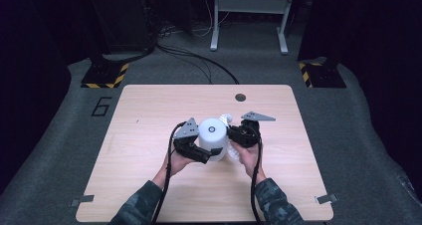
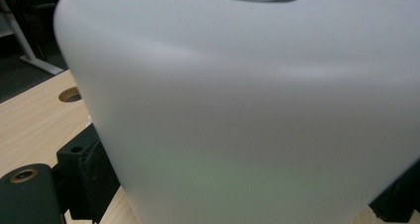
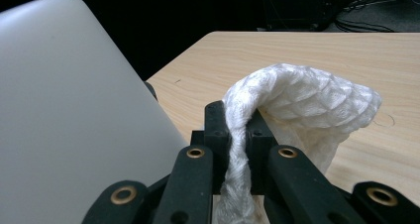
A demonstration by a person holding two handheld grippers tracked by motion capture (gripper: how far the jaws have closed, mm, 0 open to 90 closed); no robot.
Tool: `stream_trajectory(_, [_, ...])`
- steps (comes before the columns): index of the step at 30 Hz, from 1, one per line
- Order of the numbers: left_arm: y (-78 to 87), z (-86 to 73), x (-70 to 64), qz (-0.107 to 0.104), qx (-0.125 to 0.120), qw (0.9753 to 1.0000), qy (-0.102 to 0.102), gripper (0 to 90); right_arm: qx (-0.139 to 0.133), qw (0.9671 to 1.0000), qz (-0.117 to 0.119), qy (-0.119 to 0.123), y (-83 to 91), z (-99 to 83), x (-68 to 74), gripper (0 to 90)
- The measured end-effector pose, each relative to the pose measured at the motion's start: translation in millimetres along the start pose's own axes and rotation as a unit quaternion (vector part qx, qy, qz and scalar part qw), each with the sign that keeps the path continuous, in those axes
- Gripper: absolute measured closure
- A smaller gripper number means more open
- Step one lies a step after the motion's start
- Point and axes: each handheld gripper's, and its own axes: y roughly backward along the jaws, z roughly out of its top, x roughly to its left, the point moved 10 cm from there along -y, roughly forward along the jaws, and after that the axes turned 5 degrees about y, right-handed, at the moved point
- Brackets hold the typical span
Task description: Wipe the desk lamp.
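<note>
Centrally on the pale wooden table (image 1: 149,185), a person works two hand-held grippers around a white cylindrical container (image 1: 213,138); the container stands upright near the middle of the tabletop, a dark round mark (image 1: 212,129) on its flat top. At its left, the left gripper (image 1: 196,153) has its black jaws spread wide around the container's lower body, one on either side, clasping it; in the left gripper view the smooth white wall (image 2: 247,115) looms close, with a jaw at each bottom corner. At the container's right, the right gripper (image 1: 238,134) sits just beside it; its jaws are closed tight on a white woven cloth (image 3: 297,100), which loops up and over the jaw tips and hangs down between them. In the high view the cloth (image 1: 227,119) peeks out at the container's far right side; camouflage sleeves (image 1: 268,200) enter from the near edge. A round hole (image 1: 240,97) marks the table's far side; black cables (image 1: 199,60) trail over the grey floor beyond.
</note>
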Motion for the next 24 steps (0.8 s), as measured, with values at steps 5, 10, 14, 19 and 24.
stream_trajectory(5, [1.1, 0.5, 2.8, 0.005, -0.004, 1.0000, 0.003, 8.7, 0.002, 1.0000, -0.003, -0.002, 5.8, -1.8, -1.1, 84.8])
stream_trajectory(10, [2.2, -0.1, 6.0, 0.010, -0.003, 0.9999, 0.005, 8.7, 0.003, 1.0000, -0.008, 0.000, 11.0, -5.9, -1.4, 84.7])
stream_trajectory(14, [3.6, 0.1, 9.5, 0.015, -0.004, 0.9998, 0.007, 8.7, 0.010, 0.9998, -0.014, 0.007, 15.9, -11.1, -0.4, 84.8])
stream_trajectory(19, [6.1, -0.7, 14.3, 0.020, 0.000, 0.9997, 0.011, 8.7, 0.026, 0.9994, -0.016, 0.018, 20.9, -22.6, 3.7, 84.7])
stream_trajectory(24, [6.0, 0.5, 17.3, 0.029, -0.006, 0.9995, 0.011, 8.7, 0.044, 0.9985, -0.016, 0.029, 22.7, -34.4, 8.9, 84.7])
